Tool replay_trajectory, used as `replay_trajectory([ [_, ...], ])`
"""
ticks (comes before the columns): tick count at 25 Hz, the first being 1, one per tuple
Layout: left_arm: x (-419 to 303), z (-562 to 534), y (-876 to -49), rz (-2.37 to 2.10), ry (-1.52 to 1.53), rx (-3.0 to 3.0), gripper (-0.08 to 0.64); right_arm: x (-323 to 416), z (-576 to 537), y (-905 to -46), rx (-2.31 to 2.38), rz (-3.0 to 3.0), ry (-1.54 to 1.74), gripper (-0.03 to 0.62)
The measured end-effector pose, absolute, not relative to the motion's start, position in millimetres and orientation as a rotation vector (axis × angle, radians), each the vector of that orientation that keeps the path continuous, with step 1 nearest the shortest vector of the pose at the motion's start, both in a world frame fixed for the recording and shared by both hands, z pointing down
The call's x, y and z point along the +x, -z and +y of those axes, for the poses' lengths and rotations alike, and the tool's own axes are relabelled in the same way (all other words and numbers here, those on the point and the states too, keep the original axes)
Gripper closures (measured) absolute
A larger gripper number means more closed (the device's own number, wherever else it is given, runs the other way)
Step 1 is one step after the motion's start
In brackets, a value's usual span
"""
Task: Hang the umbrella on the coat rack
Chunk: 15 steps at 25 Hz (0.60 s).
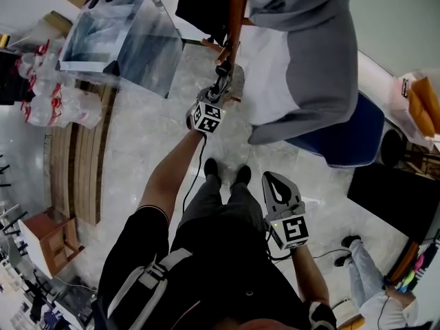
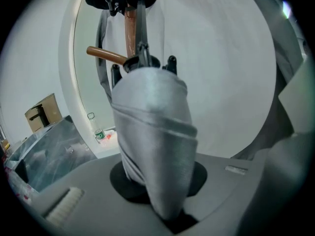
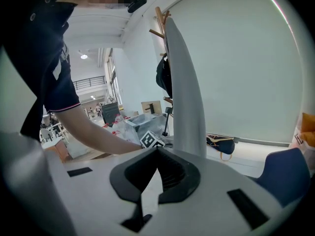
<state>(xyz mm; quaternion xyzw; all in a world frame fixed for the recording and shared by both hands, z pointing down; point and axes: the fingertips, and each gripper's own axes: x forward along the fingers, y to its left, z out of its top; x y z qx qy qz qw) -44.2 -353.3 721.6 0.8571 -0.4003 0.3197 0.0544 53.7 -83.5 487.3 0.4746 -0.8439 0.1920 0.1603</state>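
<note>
The folded grey umbrella (image 2: 152, 141) stands upright in my left gripper (image 2: 162, 200), whose jaws are shut on its lower end. Its black rib tips (image 2: 170, 63) and a thin dark rod rise toward the coat rack's brown pole (image 2: 129, 28) and a wooden peg (image 2: 106, 55) just beyond. In the head view the left gripper (image 1: 217, 88) is held out at arm's length beside the rack pole (image 1: 237, 19). My right gripper (image 1: 268, 176) hangs low near the person's legs. Its tips meet, with nothing between them (image 3: 158, 150).
A large grey and white garment (image 1: 309, 53) and a black item (image 1: 203, 5) hang on the rack. A clear plastic box (image 1: 117, 36), packed water bottles (image 1: 41, 95) and a slatted wooden bench (image 1: 75, 163) lie left. A blue seat (image 1: 347, 139) and another person (image 1: 371, 280) are right.
</note>
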Motion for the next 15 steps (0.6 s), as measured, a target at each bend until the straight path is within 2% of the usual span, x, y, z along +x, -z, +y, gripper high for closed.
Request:
replay_trajectory([
  [15,-29.1,-372.9,-755.6,-1.147,-0.86,2.61,0.508,44.7,-81.2,-499.6,1.329,-2.422,-0.581,0.589],
])
